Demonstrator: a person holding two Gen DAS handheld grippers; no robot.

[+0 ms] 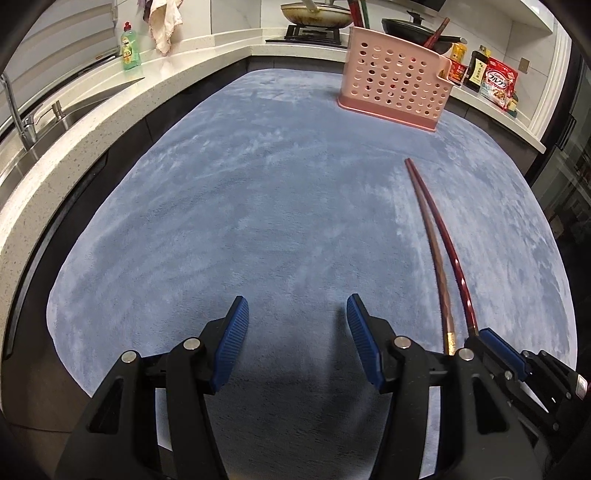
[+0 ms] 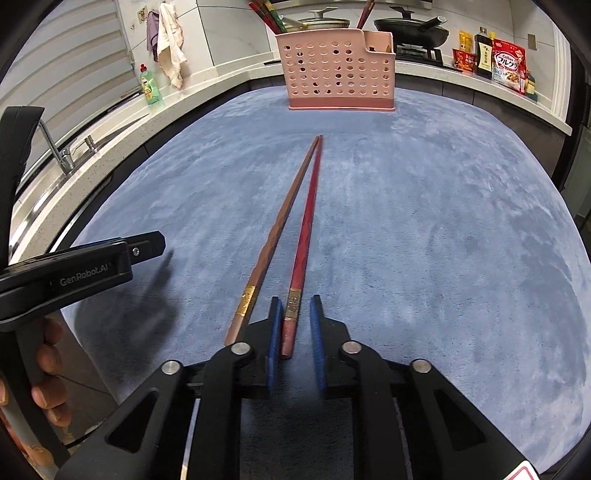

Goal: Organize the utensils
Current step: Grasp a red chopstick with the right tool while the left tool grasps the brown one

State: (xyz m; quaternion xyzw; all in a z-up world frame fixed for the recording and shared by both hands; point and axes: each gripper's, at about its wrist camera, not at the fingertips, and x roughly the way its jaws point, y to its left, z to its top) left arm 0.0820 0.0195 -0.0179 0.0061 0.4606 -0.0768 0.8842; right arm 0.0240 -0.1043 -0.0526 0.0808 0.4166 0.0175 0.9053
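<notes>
Two long chopsticks lie side by side on the blue mat [image 2: 443,240], tips pointing at the pink holed utensil basket [image 2: 338,74]. The red chopstick [image 2: 306,221] has its thick end between the blue pads of my right gripper [image 2: 295,306]. It lies against the left pad, with a gap to the right one. The brown chopstick [image 2: 280,221] lies just outside the left jaw. My left gripper [image 1: 295,321] hovers open over bare mat, nothing in it. In the left wrist view the red chopstick [image 1: 448,251] and the brown chopstick [image 1: 432,236] run toward the basket [image 1: 395,85].
More chopsticks stand in the basket. White counters ring the mat: a sink and tap [image 2: 55,151] on the left, a green soap bottle [image 2: 149,85], pans on a stove [image 2: 413,29] behind, and bottles and a cereal bag [image 2: 508,64] on the right.
</notes>
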